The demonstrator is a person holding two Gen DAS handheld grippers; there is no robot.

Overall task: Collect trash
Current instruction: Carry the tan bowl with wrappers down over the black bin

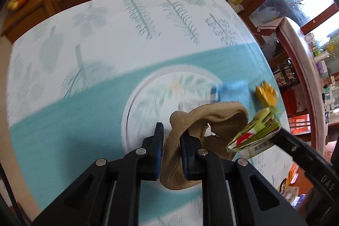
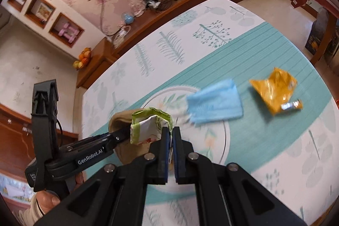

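right tongs (image 2: 171,130) | clamp green wrapper (image 2: 148,126) (over table (image 2: 275,130))

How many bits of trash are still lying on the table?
2: a blue packet near the table's middle and a yellow wrapper to its right. Others may hide behind the fingers.

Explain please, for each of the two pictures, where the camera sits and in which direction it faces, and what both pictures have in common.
Left wrist: sits on the left gripper, faces steeply down at the table; its fingers pinch a brown paper bag, and the right gripper's tip enters from the right.
Right wrist: sits on the right gripper, faces down and across the table toward a wall shelf; it is shut on a green wrapper; the left gripper and a hand show at left.
Shared: the bag, green wrapper, blue wrapper, yellow wrapper.
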